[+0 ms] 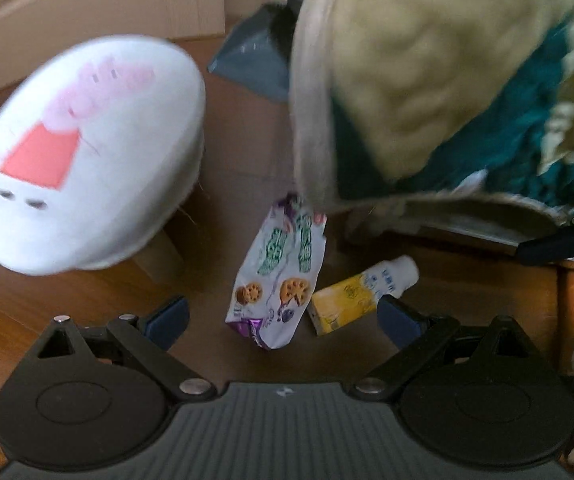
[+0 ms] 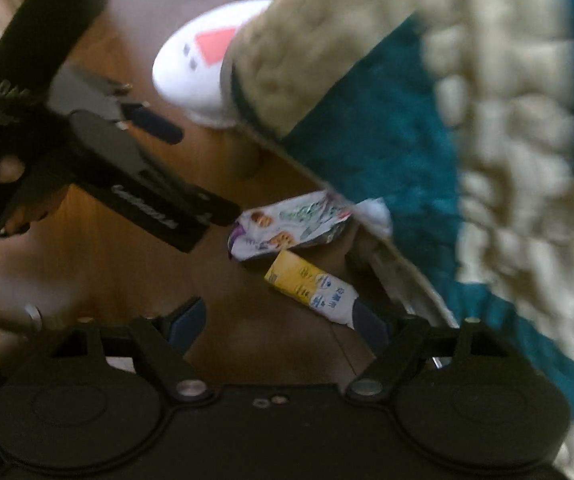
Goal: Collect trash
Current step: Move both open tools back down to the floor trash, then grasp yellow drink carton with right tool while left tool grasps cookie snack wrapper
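Note:
A crumpled white and purple snack bag [image 1: 279, 272] lies on the wooden floor, just beyond and between the fingers of my left gripper [image 1: 283, 318], which is open and apart from it. Right of the bag lies a yellow and white drink carton [image 1: 359, 296], close to the right fingertip. In the right wrist view my right gripper [image 2: 279, 320] stands open above the floor, and the carton [image 2: 315, 288] lies by its right finger with the snack bag [image 2: 287, 224] beyond. The left gripper [image 2: 191, 168] reaches in from the upper left, open, near the bag.
A white round stool [image 1: 87, 152] with a pink cartoon figure stands on the left. A cream and teal blanket [image 1: 447, 80] hangs over a bed edge on the right, right above the trash. A grey plastic bag [image 1: 251, 60] and cardboard boxes [image 1: 87, 12] lie behind.

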`<state>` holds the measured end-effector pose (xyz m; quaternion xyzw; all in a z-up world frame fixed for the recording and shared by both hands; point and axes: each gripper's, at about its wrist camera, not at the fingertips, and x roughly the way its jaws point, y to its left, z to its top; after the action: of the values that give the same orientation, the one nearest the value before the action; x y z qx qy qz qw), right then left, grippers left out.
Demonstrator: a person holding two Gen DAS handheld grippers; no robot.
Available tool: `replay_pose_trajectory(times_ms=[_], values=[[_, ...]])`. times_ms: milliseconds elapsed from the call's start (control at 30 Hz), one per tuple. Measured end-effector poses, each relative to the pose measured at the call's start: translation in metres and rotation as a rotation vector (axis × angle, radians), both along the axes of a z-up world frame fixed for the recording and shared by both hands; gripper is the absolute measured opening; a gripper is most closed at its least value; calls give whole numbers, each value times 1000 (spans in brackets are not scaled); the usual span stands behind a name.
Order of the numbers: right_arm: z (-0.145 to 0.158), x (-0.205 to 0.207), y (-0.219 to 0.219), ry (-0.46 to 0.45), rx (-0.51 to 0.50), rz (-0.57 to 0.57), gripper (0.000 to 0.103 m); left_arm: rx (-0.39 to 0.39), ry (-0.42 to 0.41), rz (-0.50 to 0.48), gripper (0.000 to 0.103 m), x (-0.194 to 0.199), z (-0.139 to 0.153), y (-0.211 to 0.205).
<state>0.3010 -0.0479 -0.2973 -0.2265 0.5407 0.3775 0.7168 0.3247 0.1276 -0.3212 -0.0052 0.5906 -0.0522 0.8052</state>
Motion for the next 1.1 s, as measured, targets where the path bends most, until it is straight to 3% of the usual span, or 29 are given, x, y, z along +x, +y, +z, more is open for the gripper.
replay_pose_trajectory(times_ms=[367,633,700,833,967,1100], values=[[-99,19,35,-2,-124,175,80,17,95,35,101,16,-103,25],[-142,28,49,-12,-165,257,80,-54,164,201,100,16,-148,53],[-149,29,51,-18,-177,274,80,-88,176,235,96,15,-156,58],[-155,26,56,-49,-197,317,81,-133,213,313,76,14,-166,68],[-161,19,57,-91,-210,327,82,-121,194,330,71,12,-162,64],[-164,13,56,-133,-232,344,81,-119,189,350,47,11,-158,63]])
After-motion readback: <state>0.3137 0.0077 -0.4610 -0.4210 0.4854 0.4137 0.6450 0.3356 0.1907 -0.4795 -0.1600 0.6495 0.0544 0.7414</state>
